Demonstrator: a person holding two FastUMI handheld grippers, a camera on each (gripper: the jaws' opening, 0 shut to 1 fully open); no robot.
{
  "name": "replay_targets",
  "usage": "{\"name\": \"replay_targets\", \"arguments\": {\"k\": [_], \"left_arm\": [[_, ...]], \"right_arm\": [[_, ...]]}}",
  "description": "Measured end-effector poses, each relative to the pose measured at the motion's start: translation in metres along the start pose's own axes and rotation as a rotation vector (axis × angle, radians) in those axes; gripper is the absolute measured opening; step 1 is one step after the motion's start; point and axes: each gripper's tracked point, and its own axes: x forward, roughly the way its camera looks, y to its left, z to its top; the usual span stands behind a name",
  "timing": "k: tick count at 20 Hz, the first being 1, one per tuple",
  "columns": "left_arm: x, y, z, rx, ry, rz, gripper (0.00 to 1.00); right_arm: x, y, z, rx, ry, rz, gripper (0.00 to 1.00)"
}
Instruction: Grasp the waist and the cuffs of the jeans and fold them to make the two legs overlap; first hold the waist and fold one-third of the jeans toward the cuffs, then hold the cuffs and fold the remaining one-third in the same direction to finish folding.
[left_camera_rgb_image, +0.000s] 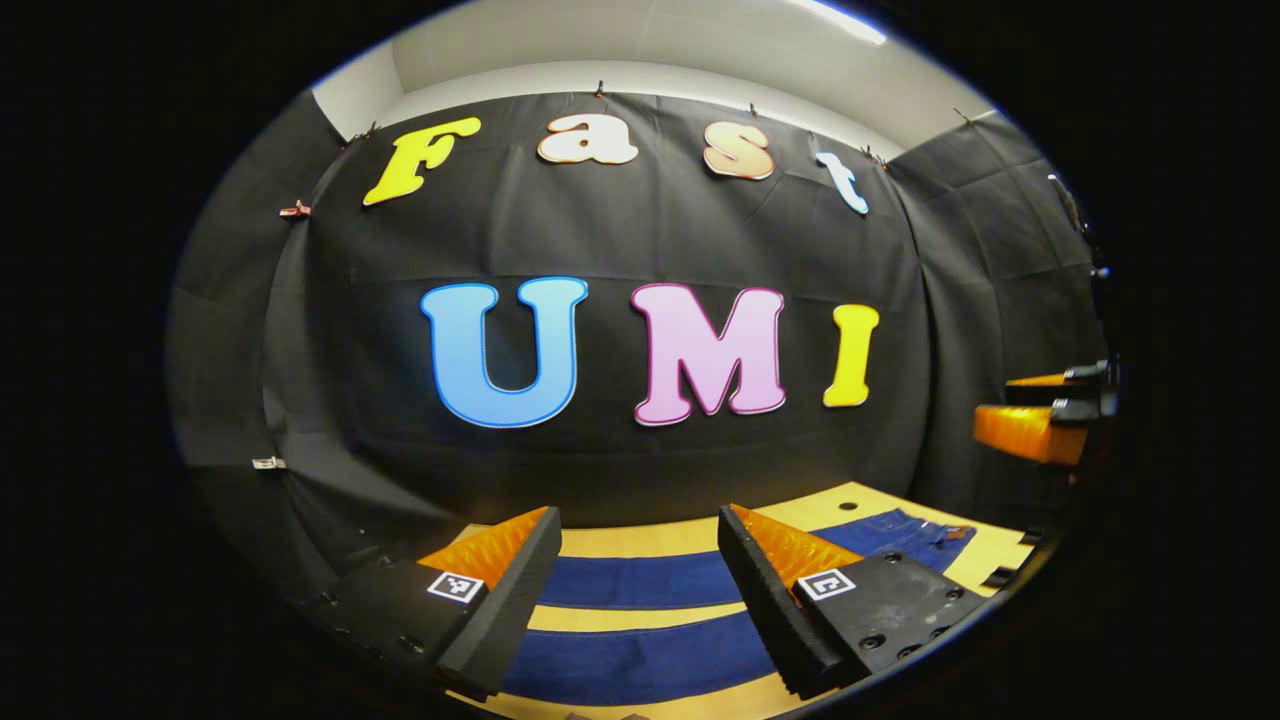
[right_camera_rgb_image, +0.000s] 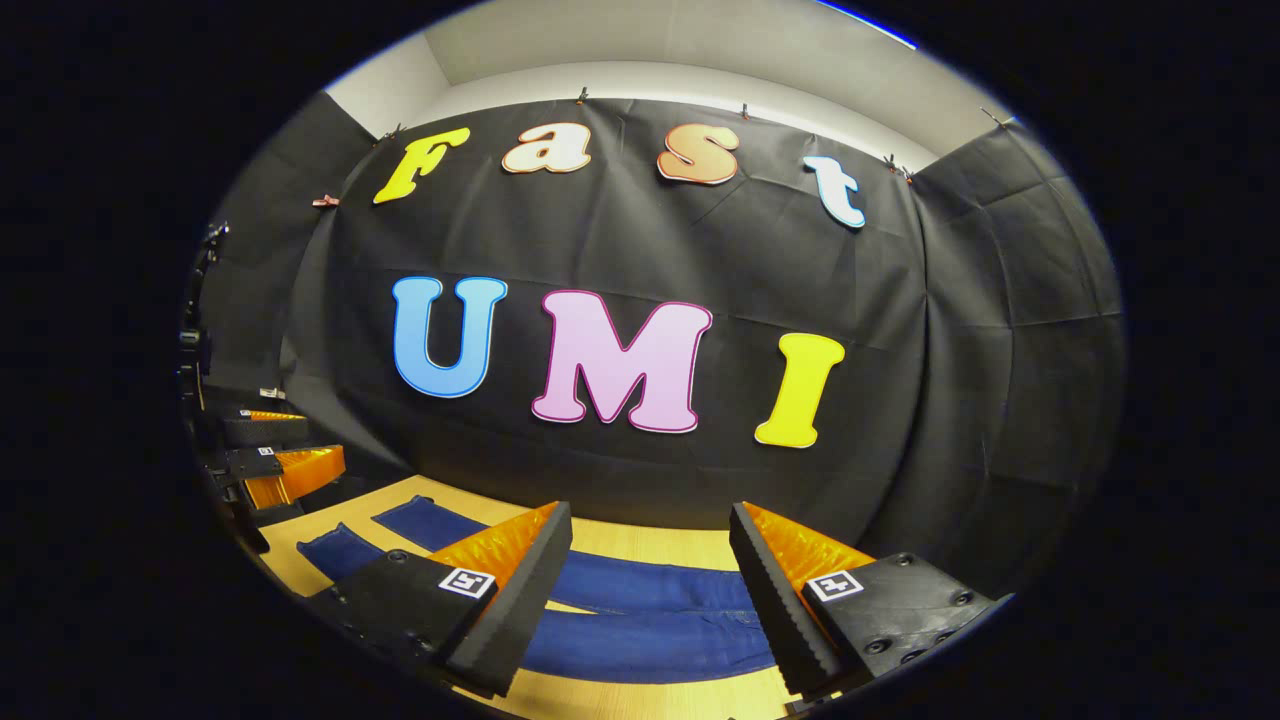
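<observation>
Dark blue jeans (left_camera_rgb_image: 640, 655) lie flat on the light wooden table (left_camera_rgb_image: 640, 540), their two legs side by side with a strip of table between them. My left gripper (left_camera_rgb_image: 640, 570) hovers open above the legs, holding nothing. The waist (left_camera_rgb_image: 915, 535) lies toward the right in the left gripper view. In the right gripper view the jeans (right_camera_rgb_image: 650, 625) stretch across the table (right_camera_rgb_image: 650, 545), with the cuffs (right_camera_rgb_image: 340, 550) at the left. Above the upper part of the jeans my right gripper (right_camera_rgb_image: 650, 575) hangs open with nothing between its fingers. Each gripper appears at the edge of the other's view: the right gripper (left_camera_rgb_image: 1040, 415) and the left gripper (right_camera_rgb_image: 290, 460).
The booth's black cloth wall (left_camera_rgb_image: 640, 470) stands close behind the table's far edge. More black cloth closes off both sides. Bare wood runs along the far side of the jeans.
</observation>
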Motion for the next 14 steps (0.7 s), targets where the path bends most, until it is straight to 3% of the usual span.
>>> {"name": "replay_targets", "arguments": {"k": [1,4,9,14], "left_arm": [[0.002,0.014,-0.008,0.023,0.015,-0.002,0.98],[0.005,0.055,-0.051,0.151,0.111,-0.026,0.98],[-0.001,0.095,-0.132,0.502,0.326,-0.253,0.98],[-0.025,0.173,-0.231,0.85,0.586,-0.385,0.98]], "right_arm": [[-0.001,-0.001,-0.002,-0.002,0.005,0.001,0.93],[-0.001,-0.006,-0.012,-0.022,0.037,-0.005,0.97],[-0.001,-0.011,-0.037,-0.08,0.121,0.008,0.97],[-0.008,-0.017,-0.06,-0.105,0.173,0.013,0.97]]}}
